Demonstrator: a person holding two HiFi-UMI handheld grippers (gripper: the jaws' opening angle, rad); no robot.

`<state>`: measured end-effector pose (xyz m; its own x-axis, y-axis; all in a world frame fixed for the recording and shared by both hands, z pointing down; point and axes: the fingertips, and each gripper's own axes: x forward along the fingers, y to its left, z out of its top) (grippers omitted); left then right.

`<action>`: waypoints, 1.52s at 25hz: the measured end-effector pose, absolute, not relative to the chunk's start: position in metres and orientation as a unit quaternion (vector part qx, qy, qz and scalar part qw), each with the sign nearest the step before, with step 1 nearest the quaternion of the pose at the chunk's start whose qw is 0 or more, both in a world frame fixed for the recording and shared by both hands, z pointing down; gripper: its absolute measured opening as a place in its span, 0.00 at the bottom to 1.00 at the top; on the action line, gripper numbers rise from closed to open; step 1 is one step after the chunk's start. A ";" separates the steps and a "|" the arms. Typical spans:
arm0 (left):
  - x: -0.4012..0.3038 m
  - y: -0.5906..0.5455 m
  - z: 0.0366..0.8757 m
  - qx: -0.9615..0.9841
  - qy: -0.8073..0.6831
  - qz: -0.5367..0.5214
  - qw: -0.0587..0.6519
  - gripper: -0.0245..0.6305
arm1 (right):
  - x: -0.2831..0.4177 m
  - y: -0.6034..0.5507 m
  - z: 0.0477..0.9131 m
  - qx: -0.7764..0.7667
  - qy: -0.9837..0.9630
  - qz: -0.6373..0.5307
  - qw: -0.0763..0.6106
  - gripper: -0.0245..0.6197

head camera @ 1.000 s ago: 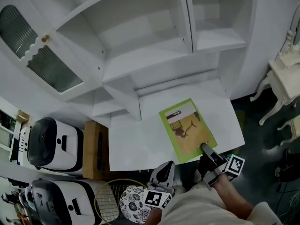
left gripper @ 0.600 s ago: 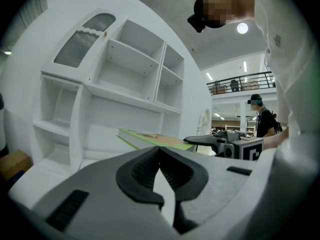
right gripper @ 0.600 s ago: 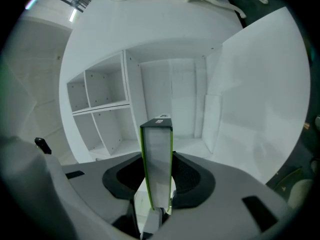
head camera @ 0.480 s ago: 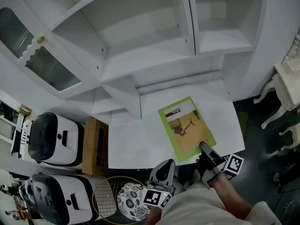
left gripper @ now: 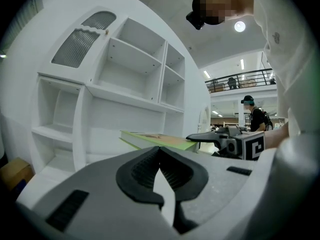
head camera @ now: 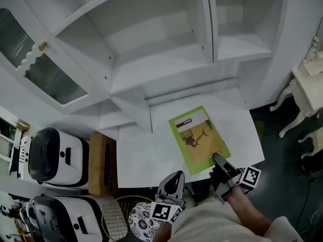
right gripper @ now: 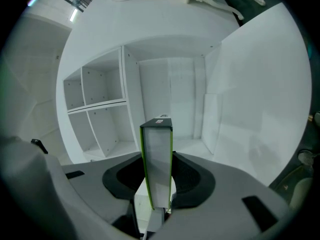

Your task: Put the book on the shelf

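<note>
A thin book with a green cover (head camera: pixel 196 137) lies flat on the white desk surface (head camera: pixel 146 155) in front of the white shelf unit (head camera: pixel 156 59). My right gripper (head camera: pixel 218 158) is shut on the book's near right corner. In the right gripper view the book (right gripper: pixel 158 134) stands edge-on between the pads of that gripper (right gripper: pixel 157 160). My left gripper (head camera: pixel 174 178) hangs below the desk's front edge, shut with nothing in it (left gripper: pixel 160 151). From its own view the book (left gripper: pixel 155 139) and the right gripper (left gripper: pixel 202 136) show ahead.
Two white rounded appliances (head camera: pixel 55 155) (head camera: pixel 55 217) stand on the floor at the left, beside a brown cardboard box (head camera: pixel 103 161). A racket (head camera: pixel 115 217) and a patterned round object (head camera: pixel 140 220) lie below the desk. A white ornate table (head camera: pixel 309 82) stands at the right.
Only the head view has shifted slightly. The book and both grippers keep their places, and the right gripper's hold on the book is unchanged.
</note>
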<state>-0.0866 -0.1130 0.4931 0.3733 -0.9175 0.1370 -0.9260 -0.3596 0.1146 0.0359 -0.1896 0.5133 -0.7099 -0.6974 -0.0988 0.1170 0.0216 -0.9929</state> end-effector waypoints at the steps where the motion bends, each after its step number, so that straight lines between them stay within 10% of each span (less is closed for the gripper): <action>1: -0.089 -0.115 0.493 0.826 -0.556 0.025 0.085 0.04 | 0.035 -0.190 0.512 -0.226 0.642 -0.664 0.310 0.28; 38: -0.118 -0.123 0.490 0.856 -0.511 0.015 0.084 0.04 | 0.019 -0.218 0.369 -0.267 0.651 -0.619 0.349 0.28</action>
